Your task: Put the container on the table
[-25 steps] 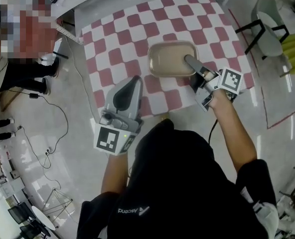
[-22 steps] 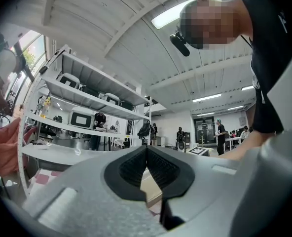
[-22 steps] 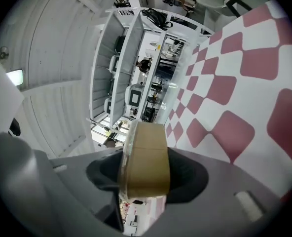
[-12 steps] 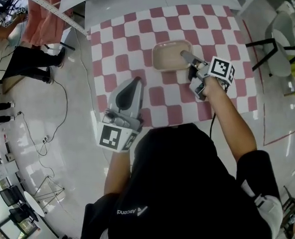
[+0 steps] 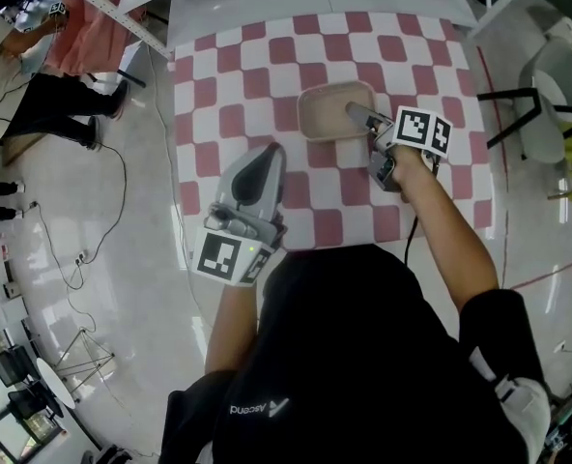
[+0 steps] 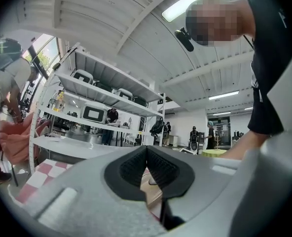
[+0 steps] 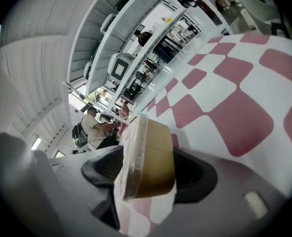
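A red-and-white checked table (image 5: 230,83) was backed by white shelving (image 6: 106,100). A round-cornered tan container (image 5: 323,116) was set on it, its wall straddled by the opening jaws of the right gripper (image 5: 357,116). The left gripper (image 5: 267,155) was held closed and empty.

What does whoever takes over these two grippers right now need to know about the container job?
Left gripper: jaws together, empty, over the near left part of the table.
Right gripper: jaws opening, with the container wall between them; the pads look clear of it.
Container: appears to rest on the checkered cloth near the table's middle.
Done: container set down.
Left: finish opening, then back the right gripper off the wall, probably slowly so it doesn't drag the container.
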`<act>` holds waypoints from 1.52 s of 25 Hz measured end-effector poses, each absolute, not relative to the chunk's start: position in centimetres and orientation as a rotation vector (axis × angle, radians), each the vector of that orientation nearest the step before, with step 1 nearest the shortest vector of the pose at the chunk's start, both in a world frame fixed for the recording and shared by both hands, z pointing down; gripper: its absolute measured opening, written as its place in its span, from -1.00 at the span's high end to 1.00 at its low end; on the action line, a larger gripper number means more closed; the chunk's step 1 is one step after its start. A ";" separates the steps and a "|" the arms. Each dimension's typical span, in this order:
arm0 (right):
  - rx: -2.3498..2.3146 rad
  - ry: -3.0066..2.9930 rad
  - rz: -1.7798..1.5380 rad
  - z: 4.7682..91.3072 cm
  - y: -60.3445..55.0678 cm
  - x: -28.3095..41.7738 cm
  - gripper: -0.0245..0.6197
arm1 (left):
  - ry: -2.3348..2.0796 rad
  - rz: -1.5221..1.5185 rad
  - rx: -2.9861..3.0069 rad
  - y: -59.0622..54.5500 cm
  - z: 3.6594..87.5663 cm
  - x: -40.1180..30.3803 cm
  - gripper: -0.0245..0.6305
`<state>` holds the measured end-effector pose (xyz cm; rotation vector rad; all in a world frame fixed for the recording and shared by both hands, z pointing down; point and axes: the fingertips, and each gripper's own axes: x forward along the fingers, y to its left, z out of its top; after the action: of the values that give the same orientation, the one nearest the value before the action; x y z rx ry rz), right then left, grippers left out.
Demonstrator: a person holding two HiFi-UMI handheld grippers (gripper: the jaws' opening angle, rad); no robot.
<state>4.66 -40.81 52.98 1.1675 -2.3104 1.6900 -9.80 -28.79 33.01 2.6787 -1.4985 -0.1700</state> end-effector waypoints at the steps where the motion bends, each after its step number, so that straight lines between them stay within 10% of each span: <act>1: 1.175 -2.297 1.640 53.1 -40.8 5.0 -0.02 | -1.493 -0.168 2.679 -28.9 33.2 -9.6 0.90; 14: 1.209 -2.654 0.804 44.4 -40.4 7.3 -0.09 | -1.411 -0.155 2.719 -29.8 33.4 -6.7 0.90; 18: 1.022 -2.974 0.373 36.9 -35.8 5.0 0.50 | -1.374 -0.164 2.748 -30.0 32.6 -5.4 0.90; 24: 0.897 -3.027 -0.043 33.4 -30.6 3.7 0.88 | -1.302 -0.168 2.797 -29.4 32.0 -2.8 0.90; 38: 0.918 -3.037 -0.029 33.6 -26.4 4.4 0.91 | -1.284 -0.130 2.817 -27.1 32.1 -0.8 0.89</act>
<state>4.42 -26.44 33.64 0.9176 -3.0367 -0.0292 -0.81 -27.11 32.07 2.8167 -1.2836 -0.1302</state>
